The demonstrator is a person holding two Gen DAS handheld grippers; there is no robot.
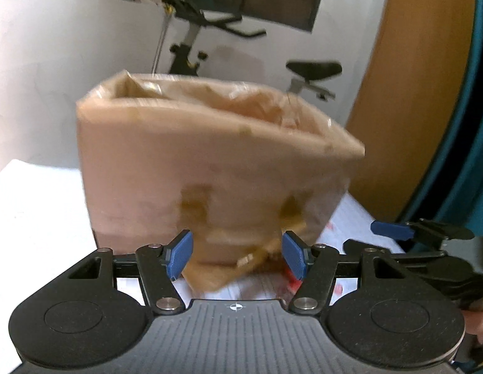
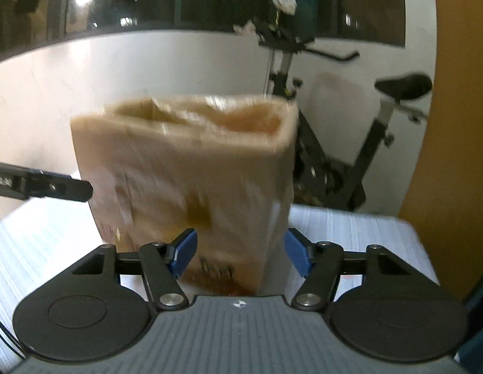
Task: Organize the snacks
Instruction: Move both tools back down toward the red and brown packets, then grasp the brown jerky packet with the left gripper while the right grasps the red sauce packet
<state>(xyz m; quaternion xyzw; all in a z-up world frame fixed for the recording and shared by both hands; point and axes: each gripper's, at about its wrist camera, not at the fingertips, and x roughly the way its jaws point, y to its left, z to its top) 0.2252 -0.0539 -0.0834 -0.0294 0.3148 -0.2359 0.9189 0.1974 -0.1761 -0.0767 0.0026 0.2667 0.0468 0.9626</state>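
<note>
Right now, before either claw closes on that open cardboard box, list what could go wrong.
1. The cardboard box stands tall on the white table and is open at the top; a low push might tip it.
2. Left claw and right claw approach close together and might collide.
3. Both views are blurred, so aim is uncertain.

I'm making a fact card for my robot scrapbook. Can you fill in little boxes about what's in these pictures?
Main thing: cardboard box, open at the top, blurred
Stands on: white table
Left gripper: jaws open, box right in front
Right gripper: jaws open, facing a box corner
Under the box: papers with red marks
Behind: exercise bike by a white wall
Inside the box: cannot tell
</note>
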